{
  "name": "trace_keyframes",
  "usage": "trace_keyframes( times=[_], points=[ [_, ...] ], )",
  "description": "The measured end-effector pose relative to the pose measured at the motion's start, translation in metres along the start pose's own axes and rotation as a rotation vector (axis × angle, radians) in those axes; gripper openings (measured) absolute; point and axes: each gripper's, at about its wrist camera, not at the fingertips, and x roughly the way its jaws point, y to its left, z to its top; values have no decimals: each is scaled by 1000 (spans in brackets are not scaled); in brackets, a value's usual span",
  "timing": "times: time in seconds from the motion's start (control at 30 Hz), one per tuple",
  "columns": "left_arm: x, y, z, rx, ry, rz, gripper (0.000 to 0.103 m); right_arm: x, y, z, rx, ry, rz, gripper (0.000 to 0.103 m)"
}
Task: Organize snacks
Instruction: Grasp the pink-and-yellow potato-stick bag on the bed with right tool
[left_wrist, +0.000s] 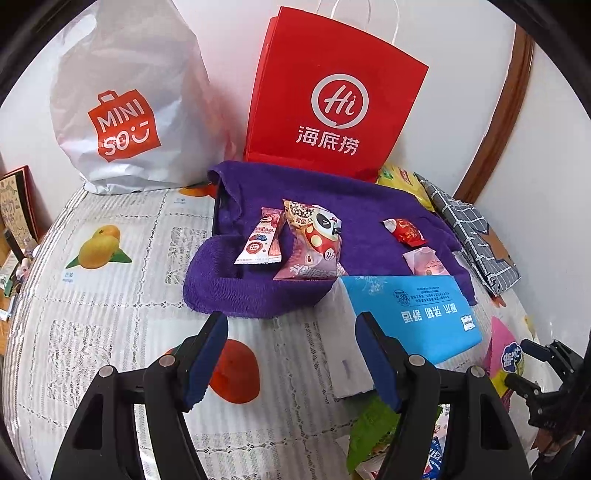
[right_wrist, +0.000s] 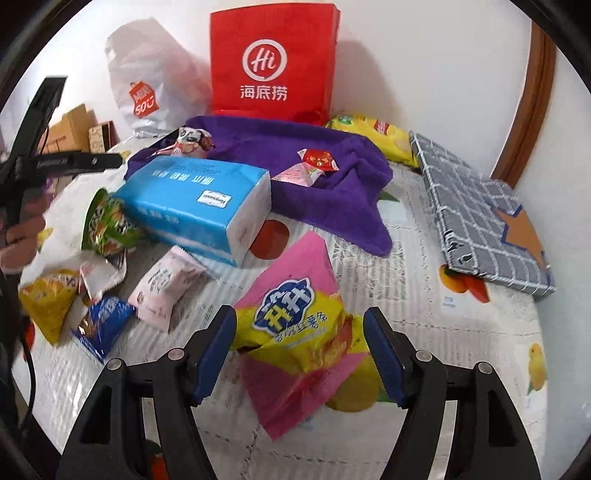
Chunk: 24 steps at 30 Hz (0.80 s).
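Here, right gripper (right_wrist: 300, 354) jaws apart around pink-yellow snack bag (right_wrist: 295, 325), pads not pressing it; bag lies near blue tissue pack (right_wrist: 199, 206). Left gripper (left_wrist: 291, 358) open, empty, beside tissue pack.

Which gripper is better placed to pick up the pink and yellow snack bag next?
Right. The right gripper is open with the pink and yellow snack bag between its fingers; the left gripper frames bare tablecloth.

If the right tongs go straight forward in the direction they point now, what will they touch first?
Most likely the pink and yellow snack bag, which lies between the open right tongs and just ahead of them. Depth is hard to judge.
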Motion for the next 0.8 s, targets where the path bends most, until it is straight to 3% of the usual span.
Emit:
trace_keyframes(
  times=[0.23, 0.47, 0.8],
  points=[
    [-1, -1, -1, 3, -2, -2, 70, -13, 9, -16, -89, -6, -40, 71],
    [1, -4, -2, 17, 5, 2, 70, -25, 3, -26, -80, -19, -48, 71],
    [4, -3, -2, 15, 14, 13, 70, -5, 7, -22, -115, -15, -86, 71]
  ],
)
